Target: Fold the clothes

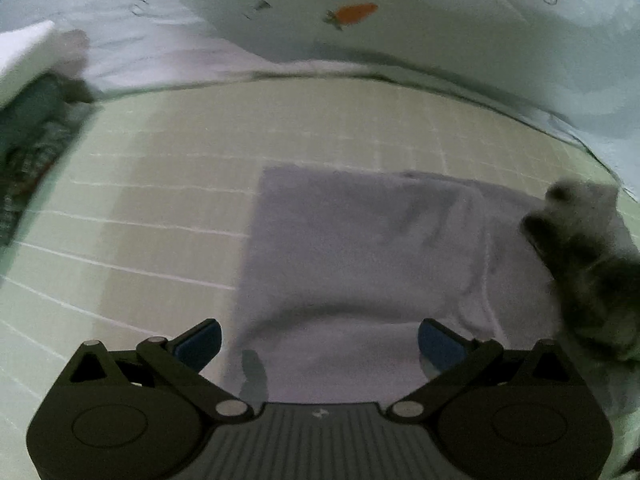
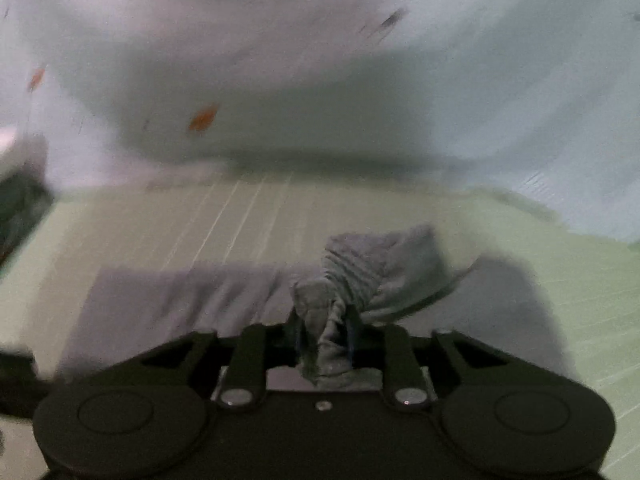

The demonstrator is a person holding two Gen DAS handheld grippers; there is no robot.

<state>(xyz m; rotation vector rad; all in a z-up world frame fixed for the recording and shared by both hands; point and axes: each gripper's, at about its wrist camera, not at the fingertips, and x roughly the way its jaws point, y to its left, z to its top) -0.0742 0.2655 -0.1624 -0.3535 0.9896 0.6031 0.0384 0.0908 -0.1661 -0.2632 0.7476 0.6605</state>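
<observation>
Grey soft cloth garment (image 1: pixel 360 248) lies centre-frame; your right gripper (image 2: pixel 324 340) clenches its bunched edge to fold, left gripper (image 1: pixel 318 344) hovers released.

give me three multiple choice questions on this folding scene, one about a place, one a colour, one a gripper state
1. Where does the grey garment lie?
A. on the green checked sheet
B. in a basket
C. on a hanger

2. What colour is the carrot print on the pale bedding?
A. blue
B. orange
C. black

3. How do the two grippers stand?
A. both open
B. both shut on cloth
C. left gripper open, right gripper shut on a bunch of the garment

Answers:
1 A, the garment is spread flat on the sheet.
2 B, the carrot body is orange with a dark top.
3 C, the left wrist view shows blue pads wide apart and nothing between them, while the right wrist view shows cloth pinched between the fingers.
</observation>
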